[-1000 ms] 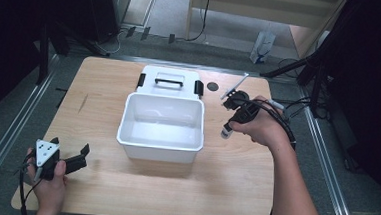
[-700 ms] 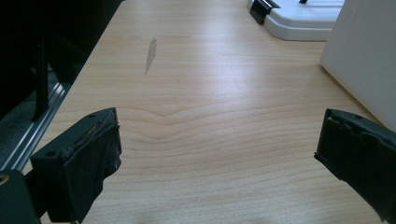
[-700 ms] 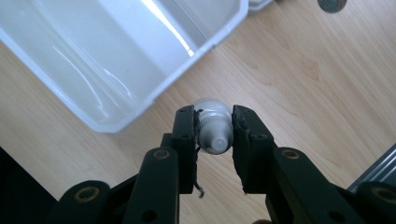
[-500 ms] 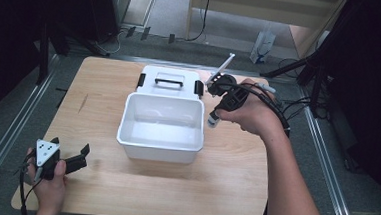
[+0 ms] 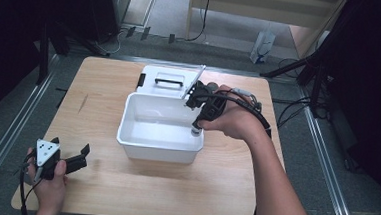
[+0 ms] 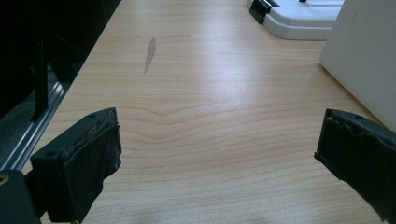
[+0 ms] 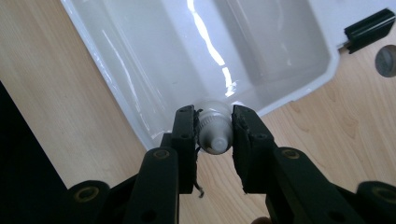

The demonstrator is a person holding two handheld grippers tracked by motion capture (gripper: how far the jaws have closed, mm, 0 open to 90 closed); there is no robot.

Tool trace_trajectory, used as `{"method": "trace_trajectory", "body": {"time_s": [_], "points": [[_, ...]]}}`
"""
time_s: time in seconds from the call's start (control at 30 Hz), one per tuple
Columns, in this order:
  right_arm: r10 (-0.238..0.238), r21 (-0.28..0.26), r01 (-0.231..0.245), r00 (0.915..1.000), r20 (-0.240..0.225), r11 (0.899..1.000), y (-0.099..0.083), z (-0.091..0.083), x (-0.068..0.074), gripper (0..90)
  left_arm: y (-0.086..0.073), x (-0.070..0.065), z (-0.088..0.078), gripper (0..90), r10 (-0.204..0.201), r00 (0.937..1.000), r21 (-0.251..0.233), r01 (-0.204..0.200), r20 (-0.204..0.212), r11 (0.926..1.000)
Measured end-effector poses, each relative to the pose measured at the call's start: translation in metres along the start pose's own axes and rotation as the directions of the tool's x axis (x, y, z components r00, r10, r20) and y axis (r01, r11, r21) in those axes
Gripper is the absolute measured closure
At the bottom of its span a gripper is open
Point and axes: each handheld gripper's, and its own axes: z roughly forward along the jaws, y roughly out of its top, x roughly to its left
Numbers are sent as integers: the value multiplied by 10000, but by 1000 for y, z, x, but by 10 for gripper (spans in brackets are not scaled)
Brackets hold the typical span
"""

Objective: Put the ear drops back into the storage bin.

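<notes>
A white open box stands mid-table, and it looks bare inside. My right gripper points down at the box's right rim, shut on a small white ribbed-capped piece that sits between its pads. What lies below the cap is hidden. My left gripper rests near the table's front left corner, jaws wide open with only bare wood between them. The box's side wall shows at the right of the left gripper view.
The box's white lid, with a black handle and latches, lies flat right behind the box. A small grey round thing sits on the wood beside a black latch. Cables trail off the table's right edge.
My right gripper has carried the white piece leftward and slightly up, from right of the box to over its right rim. The left gripper has stayed put.
</notes>
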Motion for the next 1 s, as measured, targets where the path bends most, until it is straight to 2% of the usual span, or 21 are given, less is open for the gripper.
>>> {"method": "trace_trajectory", "body": {"time_s": [0.03, 0.07, 0.23, 0.27, 0.43, 0.53, 0.57, 0.67, 1.0], "points": [[0, 0, 0, 10000, 0, 10000, 0, 0, 0, 719, 0, 0, 0, 5, 0, 10000, 0, 0, 0, 10000], [-151, 138, 151, 9999, 0, 9998, -1, 10, 1, 719, 0, 0, 0, 5, -4, 10000, 1, 4, 3, 10000], [-505, 244, 504, 9987, 43, 9984, -5, 27, 0, 719, 0, 0, 0, 5, 21, 10000, 17, -21, 2, 10000], [-686, 305, 684, 9976, 74, 9972, -6, 35, 0, 719, 0, 0, 0, 5, 45, 10000, 8, -45, 0, 10000], [-979, 258, 974, 9951, 171, 9949, -8, 51, 1, 718, 0, -1, 0, 5, 62, 10000, -9, -62, -13, 10000], [-1466, 349, 1458, 9890, 218, 9887, -8, 65, 1, 718, 0, -1, 0, 5, 47, 10000, -12, -47, -15, 10000], [-1466, 349, 1458, 9890, 218, 9887, -8, 65, 1, 718, 0, -1, 0, 5, 47, 10000, -12, -47, -15, 10000], [-1924, 583, 1906, 9810, 255, 9799, -7, 78, 3, 717, 0, -1, 0, 5, 87, 10000, 32, -87, -4, 10000], [-2298, 1250, 2243, 9728, 309, 9665, -2, 103, 5, 715, 0, -1, 0, 5, 94, 10000, 37, -94, 12, 9999]]}}
